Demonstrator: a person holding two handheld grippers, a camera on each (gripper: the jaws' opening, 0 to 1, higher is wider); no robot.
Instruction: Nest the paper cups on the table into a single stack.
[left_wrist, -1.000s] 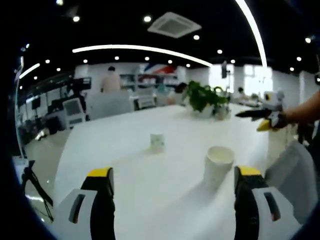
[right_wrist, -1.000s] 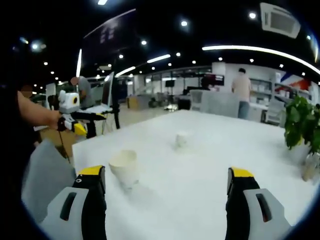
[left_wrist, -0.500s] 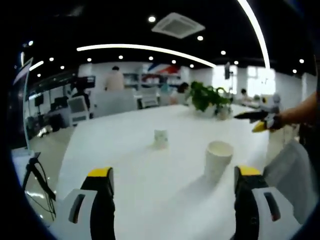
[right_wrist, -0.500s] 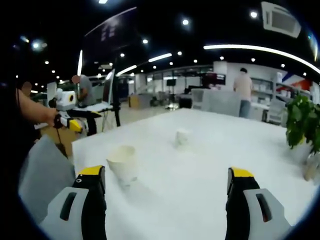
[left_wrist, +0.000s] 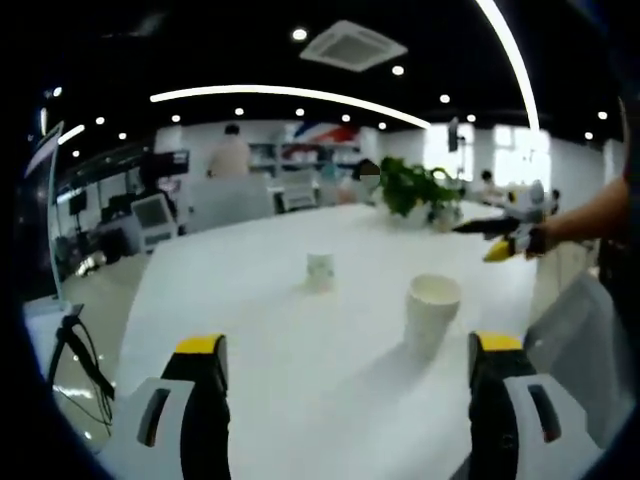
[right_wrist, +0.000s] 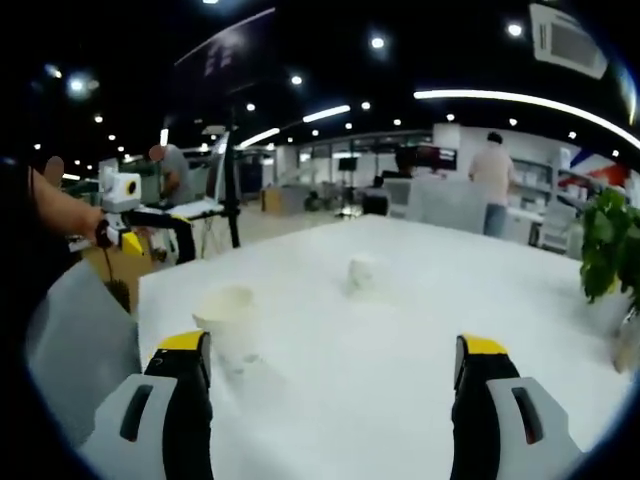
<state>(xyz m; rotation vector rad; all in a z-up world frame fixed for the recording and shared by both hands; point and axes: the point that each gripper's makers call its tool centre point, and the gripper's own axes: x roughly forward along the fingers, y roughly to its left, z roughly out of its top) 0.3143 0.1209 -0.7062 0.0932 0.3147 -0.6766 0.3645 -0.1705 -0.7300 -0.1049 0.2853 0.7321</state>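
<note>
Left gripper view: the left gripper (left_wrist: 345, 400) is held low and level over the near edge of the white table (left_wrist: 300, 340), its two yellow-tipped jaws spread wide apart with nothing between them and touching nothing. A white paper cup (left_wrist: 431, 312) stands upright on the table just beyond the right jaw, mouth up. A second, smaller-looking paper cup (left_wrist: 320, 271) stands upright farther off, near the table's middle, well apart from the first. At the far right the right gripper (left_wrist: 492, 239) enters, carried on a bare forearm (left_wrist: 590, 215) and pointing left over the table's right edge; whether its jaws are apart cannot be told here. A potted plant (left_wrist: 415, 192) stands at the table's far end, and a person (left_wrist: 229, 155) stands in the office beyond. Right gripper view: the right gripper (right_wrist: 335, 400) is likewise held level above the table (right_wrist: 400, 330), jaws wide apart, empty and clear of everything. The nearer paper cup (right_wrist: 227, 322) stands upright just beyond the left jaw, somewhat blurred; the farther paper cup (right_wrist: 361, 272) stands upright near the middle of the table. At the far left the left gripper (right_wrist: 140, 222) shows, held by a hand (right_wrist: 75, 215) off the table's left edge. Green leaves of the plant (right_wrist: 610, 245) show at the right, and a person (right_wrist: 492, 180) stands in the background.
</note>
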